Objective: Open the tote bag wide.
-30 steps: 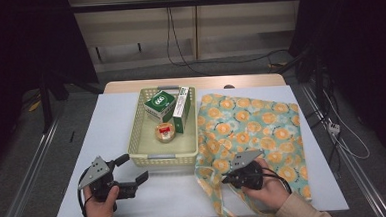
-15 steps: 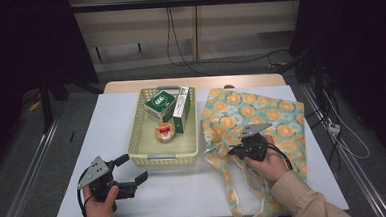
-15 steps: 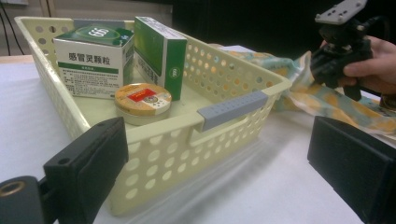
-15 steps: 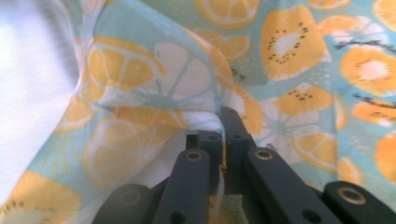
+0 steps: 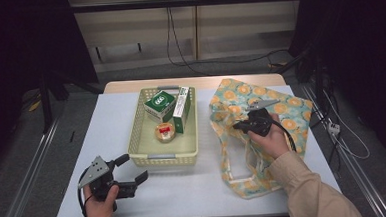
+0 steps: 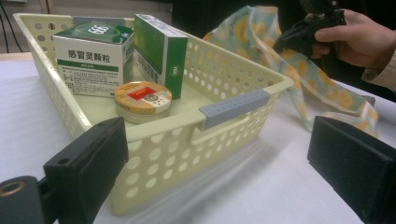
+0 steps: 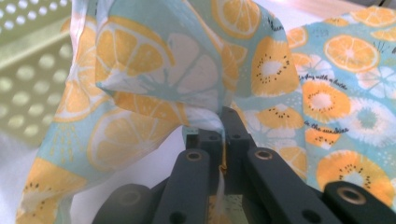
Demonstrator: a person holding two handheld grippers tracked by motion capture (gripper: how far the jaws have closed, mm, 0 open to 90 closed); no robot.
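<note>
- Right gripper: jaws clenched on a fold of the fruit-print cloth bag; bag lies on the right half of the white table, its near edge lifted where it is pinched.
- Left gripper: jaws released, nothing between them; rests at the near left of the table.
- Yellow basket stands between the two grippers, just beside the bag; it holds two green boxes and a round tin.
</note>
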